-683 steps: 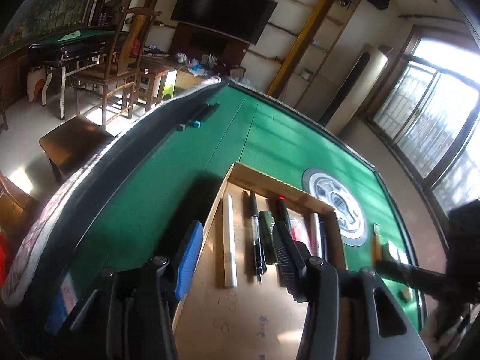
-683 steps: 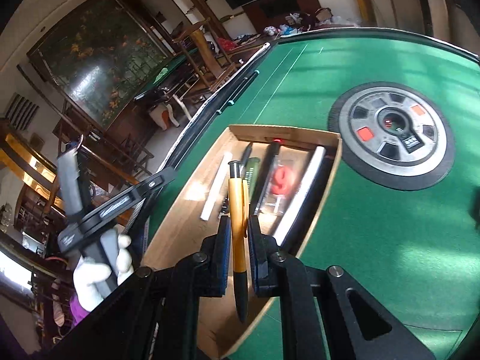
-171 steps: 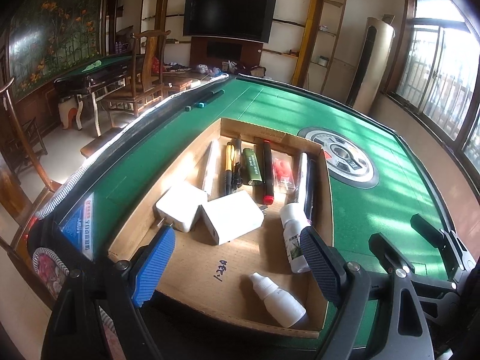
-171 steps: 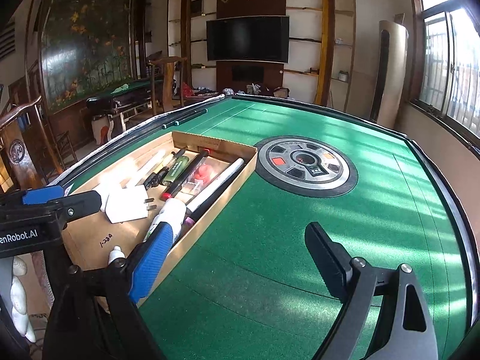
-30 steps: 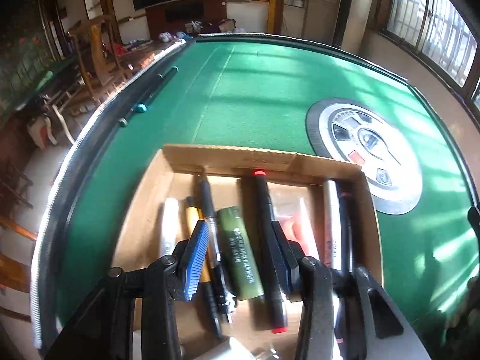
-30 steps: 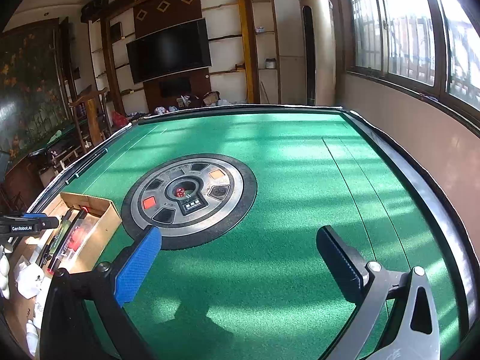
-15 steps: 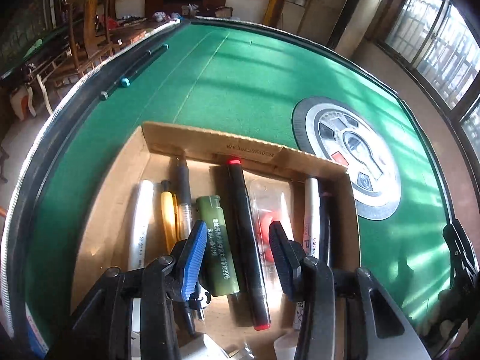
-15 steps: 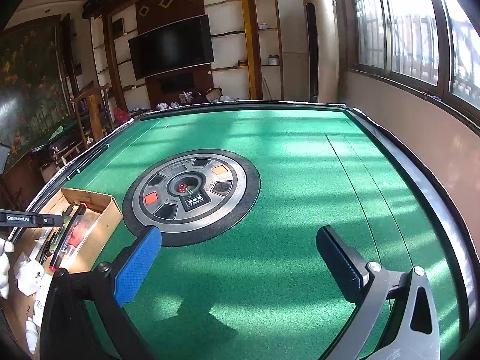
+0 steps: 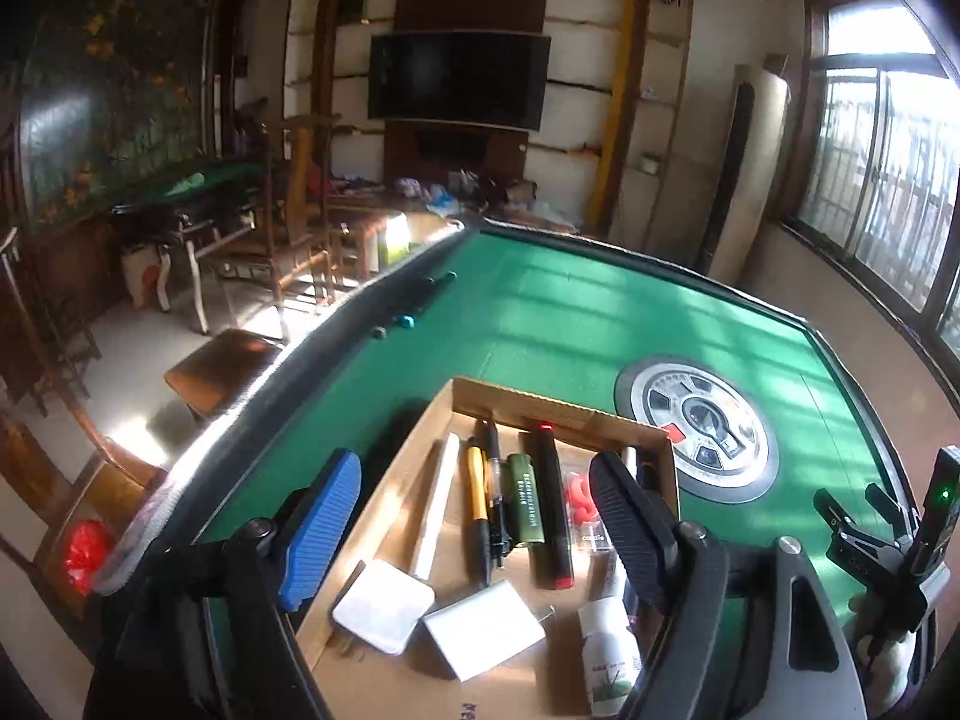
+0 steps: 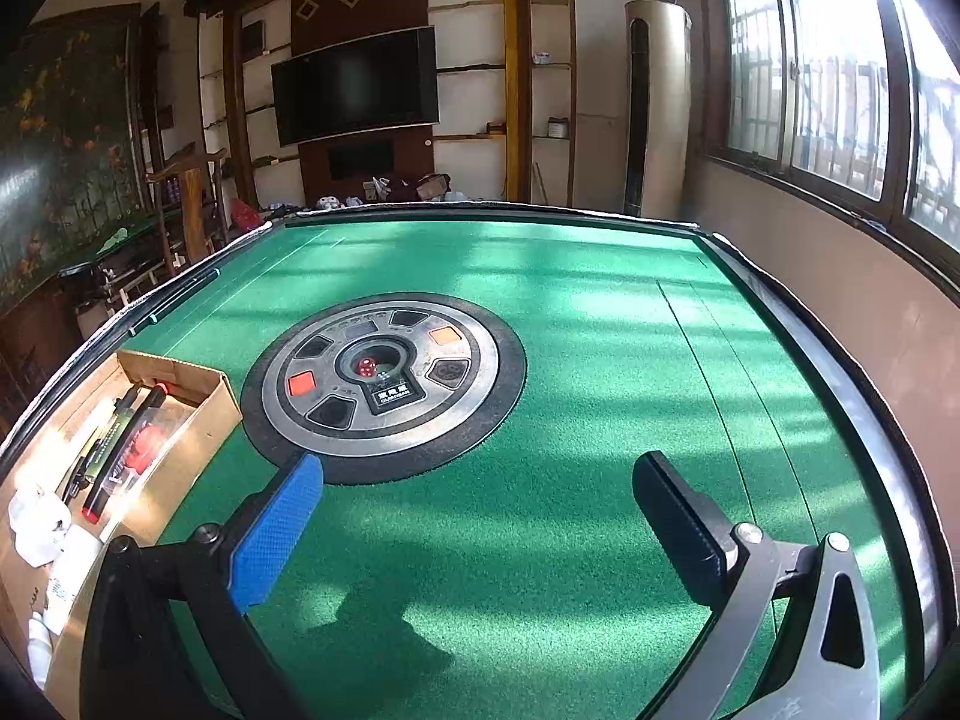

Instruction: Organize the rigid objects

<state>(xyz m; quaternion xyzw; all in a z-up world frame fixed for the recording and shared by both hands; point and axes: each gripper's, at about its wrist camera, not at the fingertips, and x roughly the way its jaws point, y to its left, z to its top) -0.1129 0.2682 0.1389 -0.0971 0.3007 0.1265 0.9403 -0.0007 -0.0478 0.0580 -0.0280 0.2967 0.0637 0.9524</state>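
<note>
left gripper (image 9: 474, 516): held above the near end of the cardboard tray (image 9: 558, 411), angled downward toward it. jaws have just been opening and now stand wide apart; nothing between them, pads clear of every item.

right gripper (image 10: 480, 516): held over bare green felt of the mahjong table (image 10: 600, 330), near the round centre console (image 10: 384, 384), angled downward. jaws spread wide, holding nothing, touching nothing.

cardboard tray: shallow open box lying on the felt at the table's left side, just beside the console. contents, far end, laid roughly parallel, left to right:
- white stick (image 9: 435, 507)
- yellow pen (image 9: 477, 495)
- black pen (image 9: 495, 480), touching the yellow pen
- green cylinder (image 9: 525, 504) with printed text
- black marker (image 9: 552, 510), red at both ends
- clear packet with red pieces (image 9: 576, 498)
- further pens along the right wall, mostly hidden behind the left gripper's black finger; kind cannot be told.

contents, near end:
- two white chargers (image 9: 384, 606) lying side by side and touching
- white bottle (image 9: 609, 654) with a green label, lying by the right wall.

elsewhere on the table: two dark rods (image 9: 420, 300) along the left rail, well apart from the tray.
</note>
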